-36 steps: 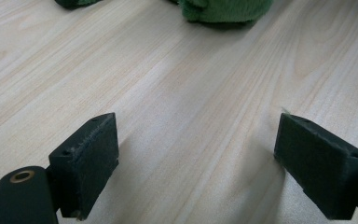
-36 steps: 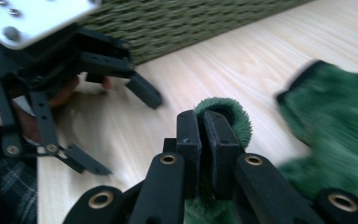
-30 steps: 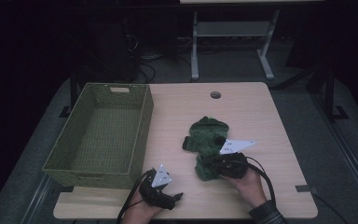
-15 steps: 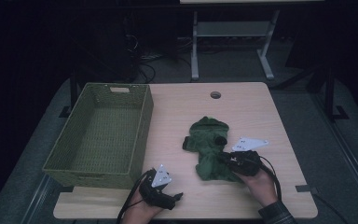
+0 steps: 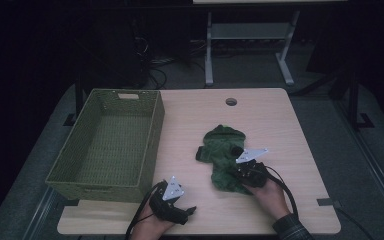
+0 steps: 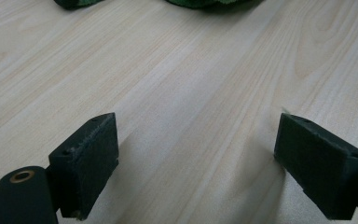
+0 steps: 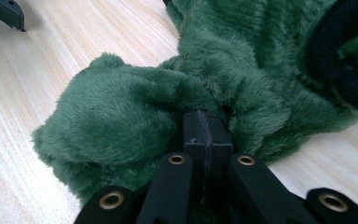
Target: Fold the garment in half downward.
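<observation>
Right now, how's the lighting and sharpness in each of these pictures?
High view: dim, floor around the table nearly black. Left gripper view: bright, wood grain sharp, soft shadows under the pads. Right gripper view: evenly lit, green fleece crisp.

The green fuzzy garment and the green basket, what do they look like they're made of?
The green fuzzy garment looks like plush fleece or faux fur: a dense, matte pile that bunches softly where the right hand-held gripper pinches it, with black trim at an opening. The green rectangular basket looks woven, perhaps plastic or dyed wicker: its walls show a fine, regular weave, though the exact material is unclear.
</observation>
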